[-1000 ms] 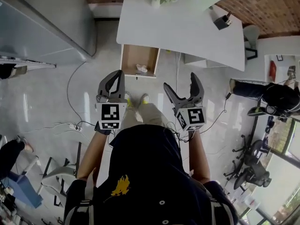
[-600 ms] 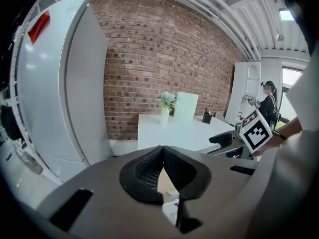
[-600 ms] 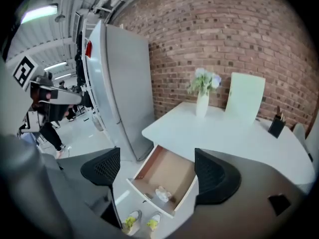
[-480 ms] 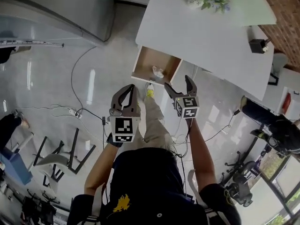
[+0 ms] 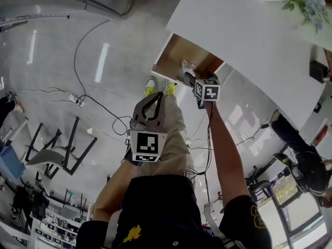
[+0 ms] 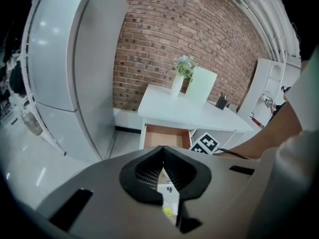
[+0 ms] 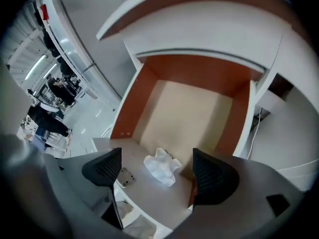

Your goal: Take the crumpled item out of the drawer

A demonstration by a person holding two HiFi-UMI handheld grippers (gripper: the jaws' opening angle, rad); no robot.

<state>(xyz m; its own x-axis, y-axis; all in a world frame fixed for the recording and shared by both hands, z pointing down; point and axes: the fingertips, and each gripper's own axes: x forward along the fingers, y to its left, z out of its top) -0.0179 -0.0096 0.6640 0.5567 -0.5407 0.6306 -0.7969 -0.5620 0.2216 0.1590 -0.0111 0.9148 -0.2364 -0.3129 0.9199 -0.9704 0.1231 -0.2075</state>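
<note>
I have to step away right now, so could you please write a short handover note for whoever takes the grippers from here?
Left gripper: fingers shut, empty, held low, away from the white table.
Right gripper: fingers open, empty, above the open drawer, one finger on either side of the crumpled white paper.
Paper: lies in the drawer near its front, not gripped.
Done: drawer open, right gripper lined up.
Left: lower, close on the paper, lift it out.
</note>
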